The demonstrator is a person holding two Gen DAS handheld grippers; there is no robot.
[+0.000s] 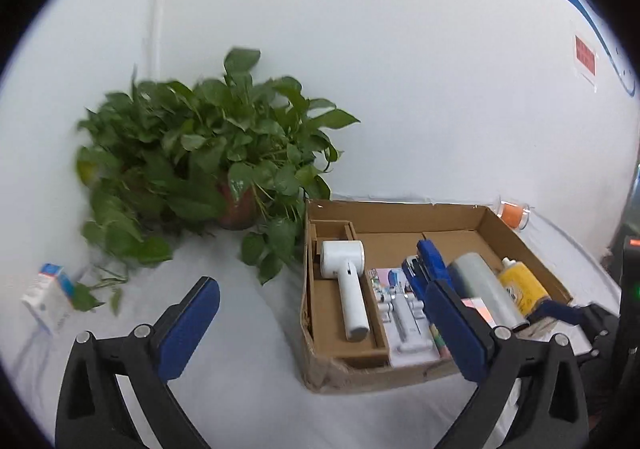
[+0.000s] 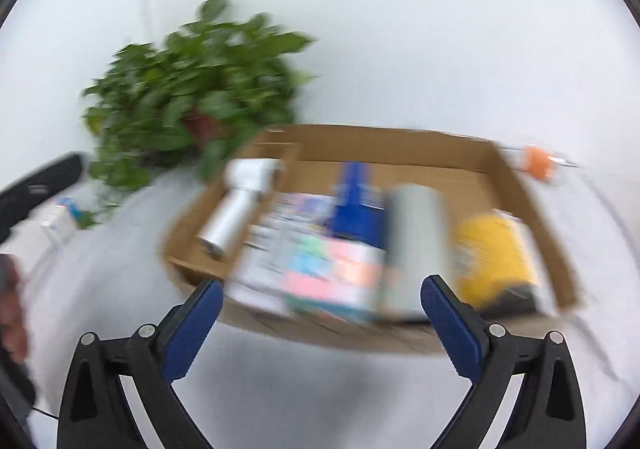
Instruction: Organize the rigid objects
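Observation:
A cardboard box (image 1: pixel 400 215) (image 2: pixel 400 145) sits on the white table. It holds a white handheld device (image 1: pixel 347 281) (image 2: pixel 236 205), a blister-packed tool (image 1: pixel 404 321), a blue stapler (image 1: pixel 424 269) (image 2: pixel 354 197), a grey cylinder (image 1: pixel 486 285) (image 2: pixel 416 241), a yellow bottle (image 1: pixel 524 285) (image 2: pixel 496 253) and a colourful pack (image 2: pixel 332 277). My left gripper (image 1: pixel 320 325) is open and empty, in front of the box's left part. My right gripper (image 2: pixel 320 325) is open and empty at the box's near edge; part of it shows in the left wrist view (image 1: pixel 560 313). The right wrist view is blurred.
A potted green plant (image 1: pixel 200 169) (image 2: pixel 192 105) stands left of the box. A small white and blue carton (image 1: pixel 50 295) (image 2: pixel 60 223) lies at the far left. An orange item in clear casing (image 1: pixel 512 214) (image 2: pixel 538 163) sits behind the box's right corner.

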